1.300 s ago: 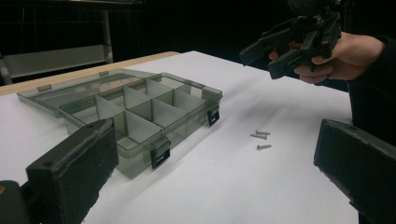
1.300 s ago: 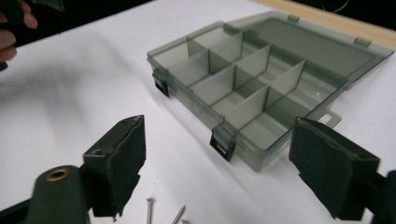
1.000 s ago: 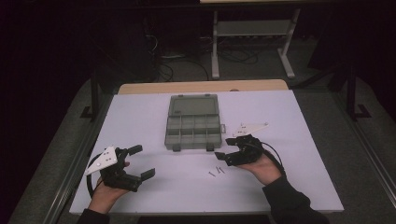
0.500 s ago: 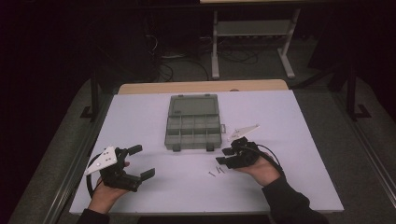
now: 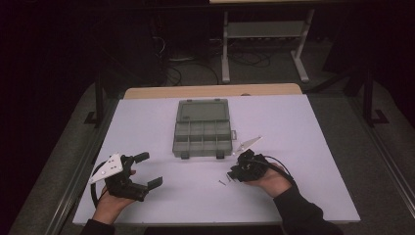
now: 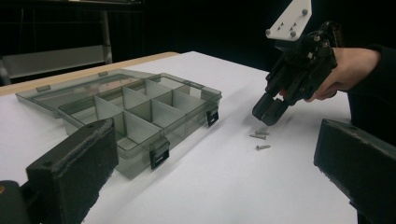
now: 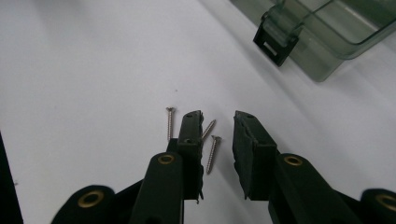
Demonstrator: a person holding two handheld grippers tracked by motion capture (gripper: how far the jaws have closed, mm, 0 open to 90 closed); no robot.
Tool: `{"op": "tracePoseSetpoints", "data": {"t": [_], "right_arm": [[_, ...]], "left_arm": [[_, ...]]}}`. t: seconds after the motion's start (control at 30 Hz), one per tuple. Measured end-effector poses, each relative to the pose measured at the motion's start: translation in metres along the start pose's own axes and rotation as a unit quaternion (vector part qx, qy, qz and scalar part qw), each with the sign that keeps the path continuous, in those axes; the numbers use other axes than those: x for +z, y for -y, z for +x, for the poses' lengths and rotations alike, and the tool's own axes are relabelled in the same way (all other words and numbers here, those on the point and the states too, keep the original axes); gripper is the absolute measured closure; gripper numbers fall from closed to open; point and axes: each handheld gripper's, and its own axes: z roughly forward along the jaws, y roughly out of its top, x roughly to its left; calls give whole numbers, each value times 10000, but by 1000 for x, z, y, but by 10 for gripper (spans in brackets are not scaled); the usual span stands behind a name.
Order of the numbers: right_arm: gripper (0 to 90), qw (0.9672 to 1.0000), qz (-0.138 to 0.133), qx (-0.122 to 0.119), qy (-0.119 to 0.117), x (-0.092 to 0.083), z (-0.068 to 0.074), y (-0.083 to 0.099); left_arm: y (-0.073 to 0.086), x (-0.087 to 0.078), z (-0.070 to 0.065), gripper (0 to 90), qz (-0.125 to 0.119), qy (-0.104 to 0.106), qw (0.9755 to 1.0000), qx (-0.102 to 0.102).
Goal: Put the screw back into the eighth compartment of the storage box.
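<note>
The right gripper point(image 7: 217, 133) is closing its jaws around two screws point(image 7: 211, 151), not yet pinching; the left gripper point(image 5: 147, 170) is sitting open.

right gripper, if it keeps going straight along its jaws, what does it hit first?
Probably the screws on the table: one lies between the jaws of the right gripper, which have just been closing and are not yet pressing on it. Depth is hard to judge.

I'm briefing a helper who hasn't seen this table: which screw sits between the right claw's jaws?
Start at the compartment box; nearer the person, three screws lie on the white table. The right claw straddles one screw. It lies free between the jaws; one neighbour is outside them, another pokes from behind a jaw.
</note>
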Motion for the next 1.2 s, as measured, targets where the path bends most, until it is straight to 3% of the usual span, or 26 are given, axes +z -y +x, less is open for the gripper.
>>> {"op": "tracePoseSetpoints", "data": {"t": [0.57, 0.93, 1.2], "right_arm": [[778, 9994, 298, -158, 110, 12, 2, 3], [825, 9980, 370, -413, 296, 16, 5, 4], [865, 9985, 386, -326, 232, 15, 3, 4]], "left_arm": [[0, 0, 0, 0, 16, 4, 10000, 17], [0, 0, -1, 0, 17, -2, 10000, 24], [0, 0, 0, 0, 19, -2, 10000, 42]]}}
